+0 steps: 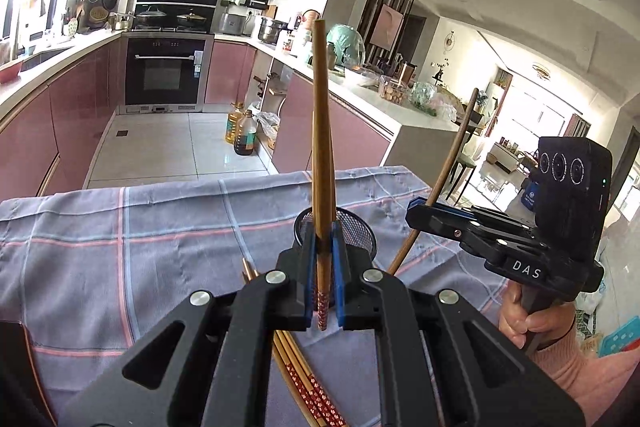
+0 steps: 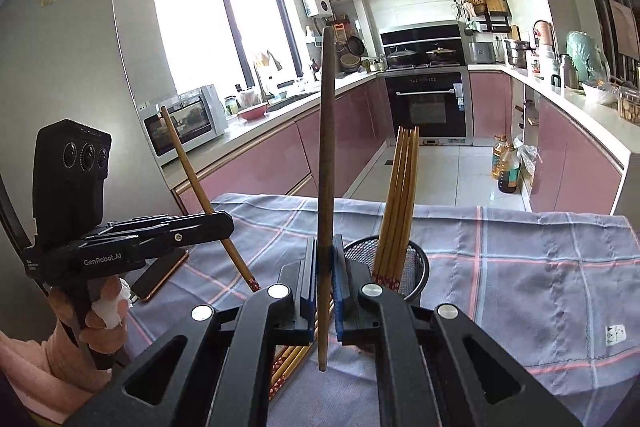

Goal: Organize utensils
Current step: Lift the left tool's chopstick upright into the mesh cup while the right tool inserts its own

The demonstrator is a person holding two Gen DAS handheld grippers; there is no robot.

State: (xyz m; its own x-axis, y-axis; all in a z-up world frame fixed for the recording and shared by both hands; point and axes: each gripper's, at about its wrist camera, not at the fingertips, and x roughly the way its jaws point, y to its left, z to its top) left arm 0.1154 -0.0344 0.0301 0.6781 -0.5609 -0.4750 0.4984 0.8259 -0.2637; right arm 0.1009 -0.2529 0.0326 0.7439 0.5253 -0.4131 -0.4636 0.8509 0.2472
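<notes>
Chopsticks: the left gripper (image 1: 322, 281) pinches one (image 1: 320, 147) upright near its patterned end, the right gripper (image 2: 323, 287) pinches a darker chopstick (image 2: 327, 147) likewise. Just beyond the fingers stands the mesh holder (image 2: 416, 263) with several inside; more lie beneath. They look light, stiff and slick, best clamped low.

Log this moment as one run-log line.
left gripper: jaws shut on patterned chopstick | right gripper: jaws shut on dark chopstick | mesh holder: chopsticks inside | more chopsticks on cloth
</notes>
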